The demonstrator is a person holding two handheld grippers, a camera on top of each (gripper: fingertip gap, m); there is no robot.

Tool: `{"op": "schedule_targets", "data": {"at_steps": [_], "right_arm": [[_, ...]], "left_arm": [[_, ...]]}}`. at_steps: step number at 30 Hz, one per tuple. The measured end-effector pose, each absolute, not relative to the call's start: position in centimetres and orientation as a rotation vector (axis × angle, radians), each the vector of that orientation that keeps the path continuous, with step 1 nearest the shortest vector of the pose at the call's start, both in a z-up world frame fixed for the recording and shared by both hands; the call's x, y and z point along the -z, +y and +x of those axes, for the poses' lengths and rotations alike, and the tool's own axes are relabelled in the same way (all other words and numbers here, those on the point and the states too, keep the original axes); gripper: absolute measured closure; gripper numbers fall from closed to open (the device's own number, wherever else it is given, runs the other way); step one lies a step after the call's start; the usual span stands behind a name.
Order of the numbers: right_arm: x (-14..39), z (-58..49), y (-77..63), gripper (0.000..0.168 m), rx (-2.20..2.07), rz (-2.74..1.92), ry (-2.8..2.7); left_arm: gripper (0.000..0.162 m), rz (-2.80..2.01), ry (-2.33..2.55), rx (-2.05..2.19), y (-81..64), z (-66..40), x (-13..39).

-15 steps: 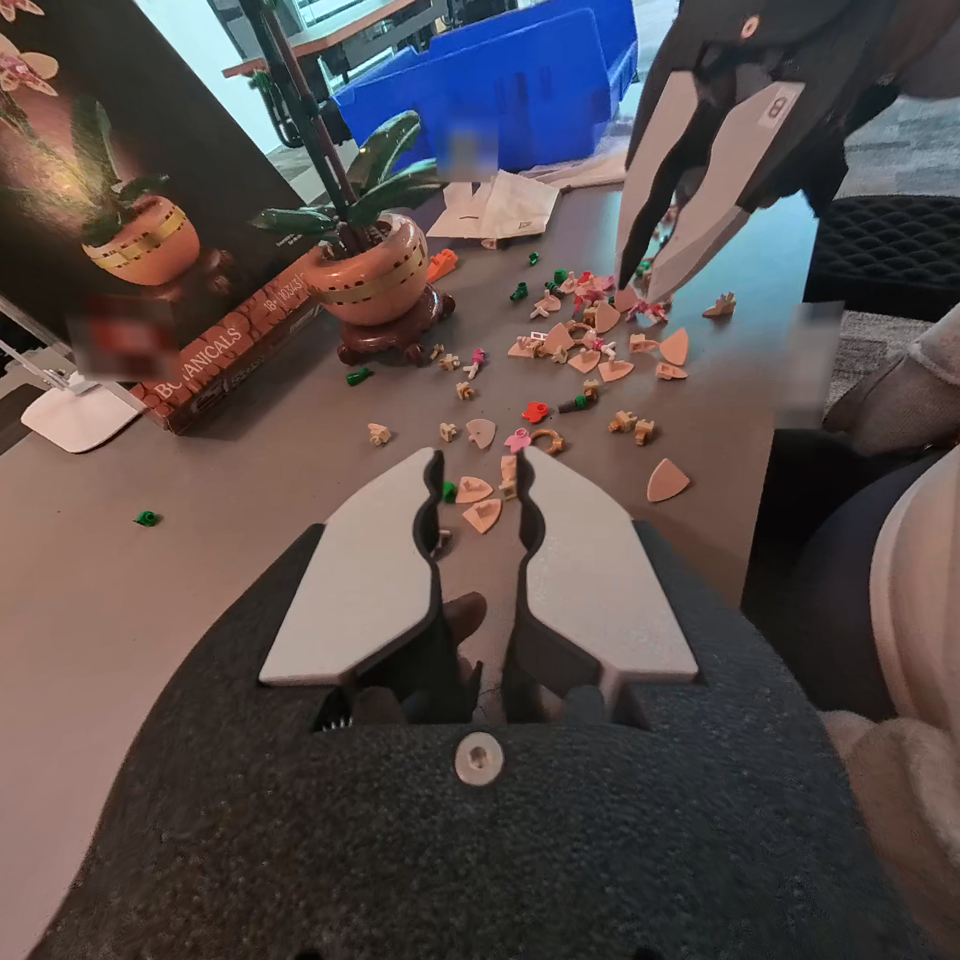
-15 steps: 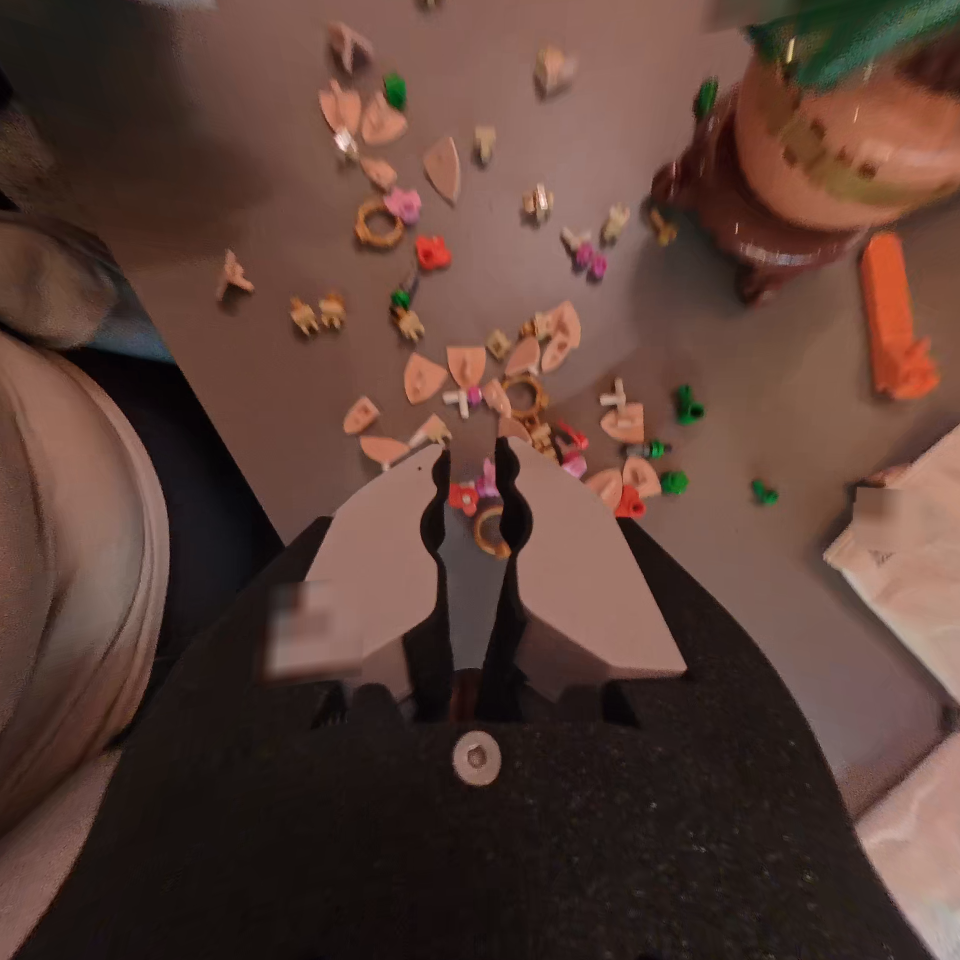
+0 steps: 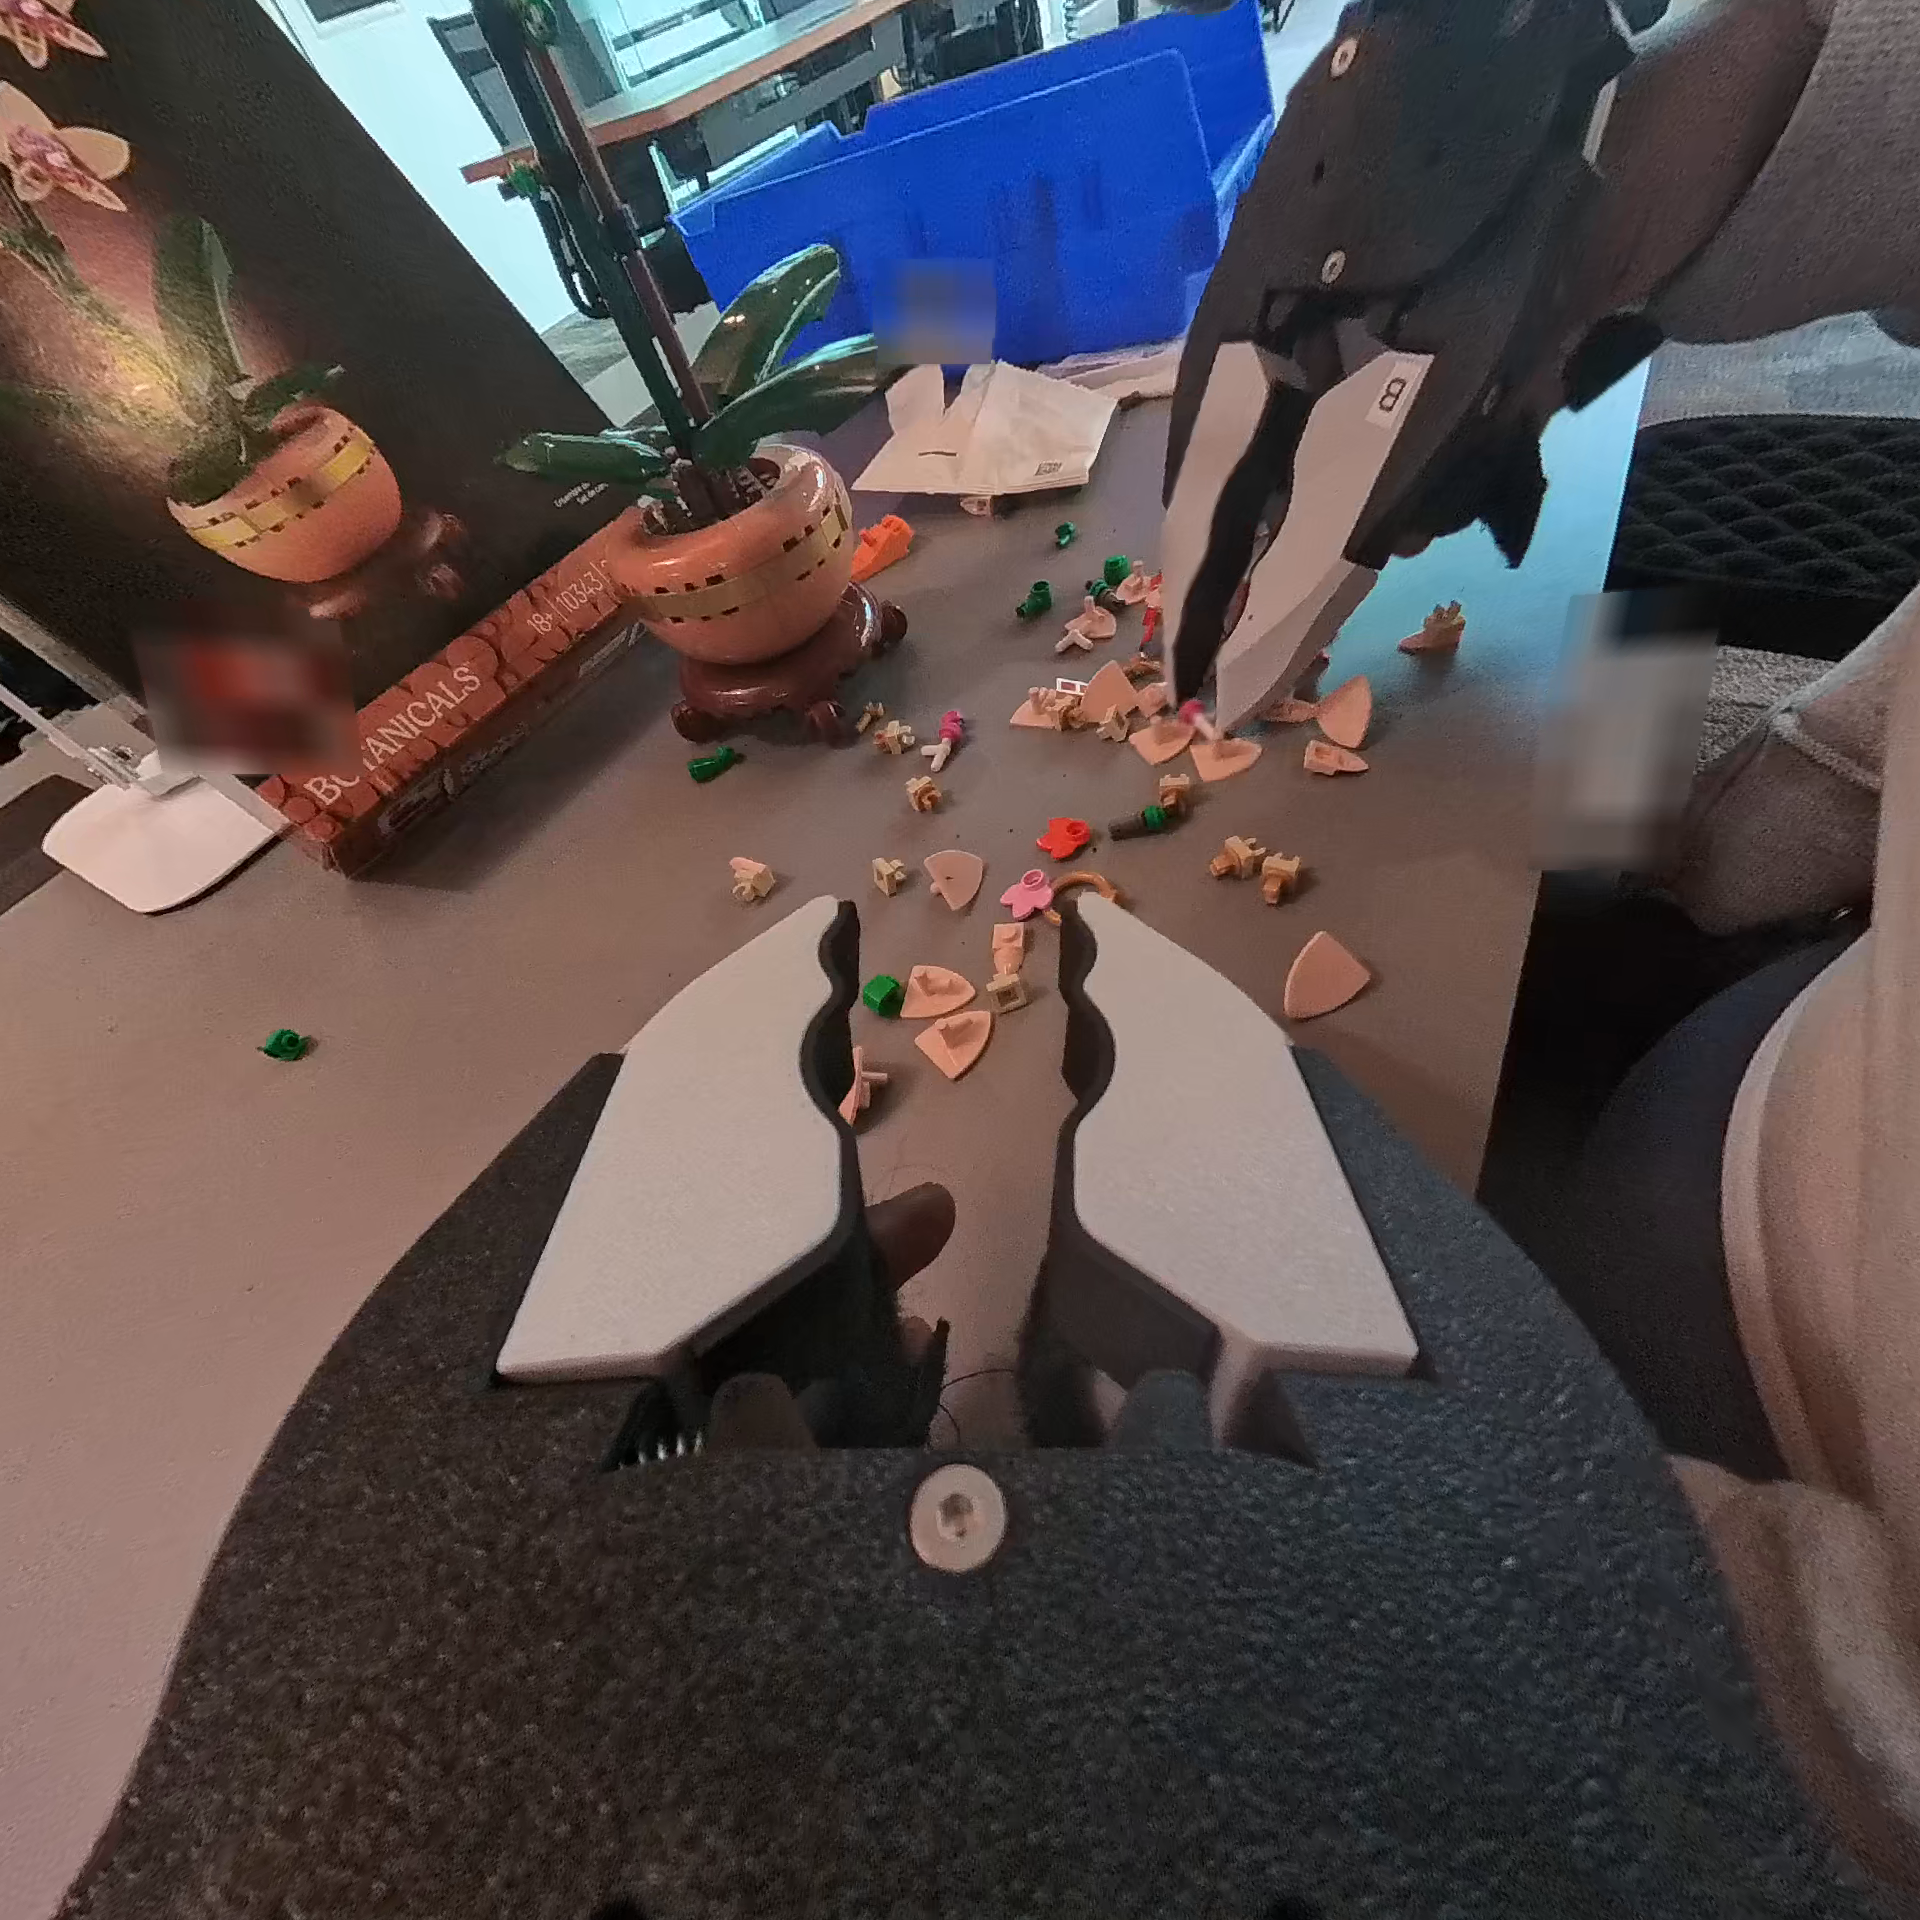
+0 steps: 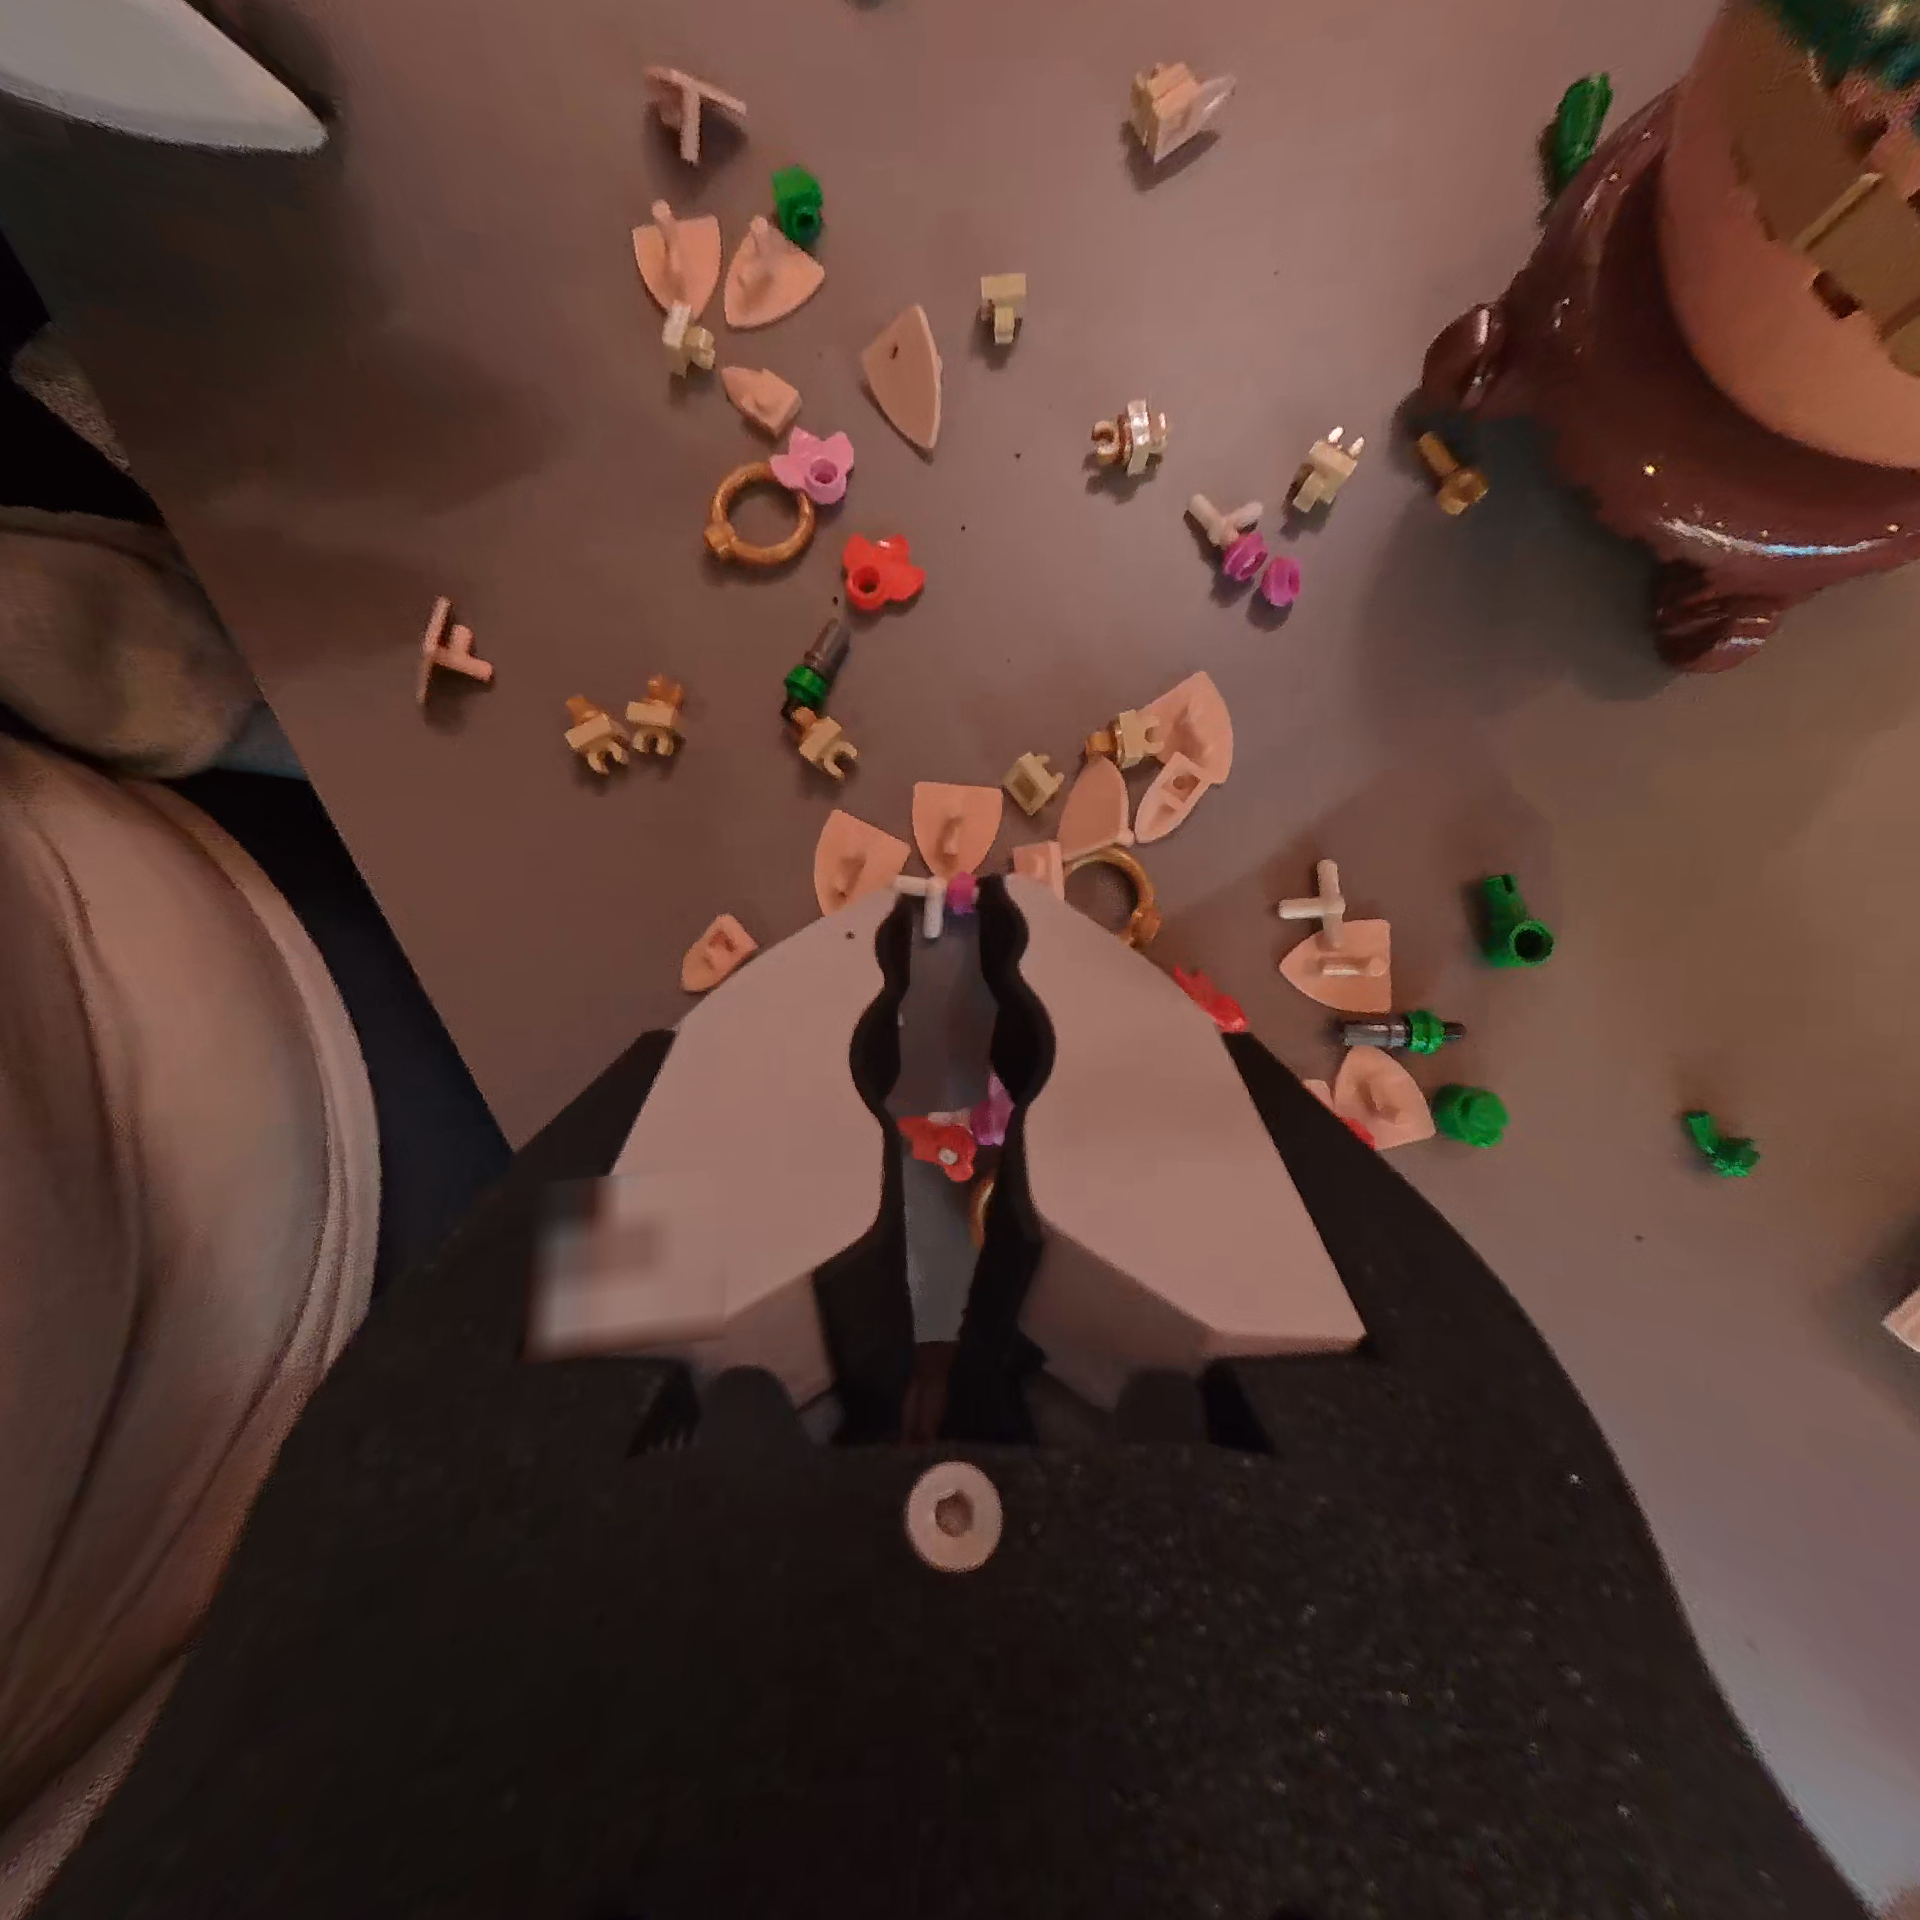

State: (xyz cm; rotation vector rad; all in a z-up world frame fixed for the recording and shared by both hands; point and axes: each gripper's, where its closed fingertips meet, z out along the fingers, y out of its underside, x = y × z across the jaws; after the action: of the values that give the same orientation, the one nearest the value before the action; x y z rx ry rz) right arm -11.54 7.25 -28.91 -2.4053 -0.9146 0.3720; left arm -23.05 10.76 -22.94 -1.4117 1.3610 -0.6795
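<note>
I have two tongs. My right tongs (image 4: 961, 896) are clenched on a small white stem with a magenta bud (image 4: 948, 894), pinched at the very tips, just above the pile of petals on the grey bench (image 4: 416, 416). In the left wrist view the same right tongs (image 3: 1205, 717) point down into the pile. My left tongs (image 3: 961, 914) are released and hold nothing; they hover over two peach petals (image 3: 951, 1039) and one green stud (image 3: 880, 994).

On the bench I count two gold rings (image 4: 758, 516), two red flowers (image 4: 881, 571), one pink flower (image 4: 816, 464), and many peach petals. One pot with a plant (image 3: 748, 571) stands at the back, beside one dark box (image 3: 260, 364). One blue bin (image 3: 987, 218) is behind.
</note>
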Motion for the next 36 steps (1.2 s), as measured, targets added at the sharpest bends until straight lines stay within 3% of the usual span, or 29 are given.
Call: {"op": "schedule_targets", "data": {"at_steps": [19, 36], "right_arm": [[25.7, -10.8, 8.0, 0.161, -0.462, -2.207, -0.648], [20.0, -17.8, 8.6, 0.165, -0.764, -1.752, -0.596]], "left_arm": [[0.132, -1.480, 1.232, 0.799, 10.8, -23.0, 21.9], [0.140, -1.476, 1.177, 1.384, 8.1, -17.5, 19.9]]}}
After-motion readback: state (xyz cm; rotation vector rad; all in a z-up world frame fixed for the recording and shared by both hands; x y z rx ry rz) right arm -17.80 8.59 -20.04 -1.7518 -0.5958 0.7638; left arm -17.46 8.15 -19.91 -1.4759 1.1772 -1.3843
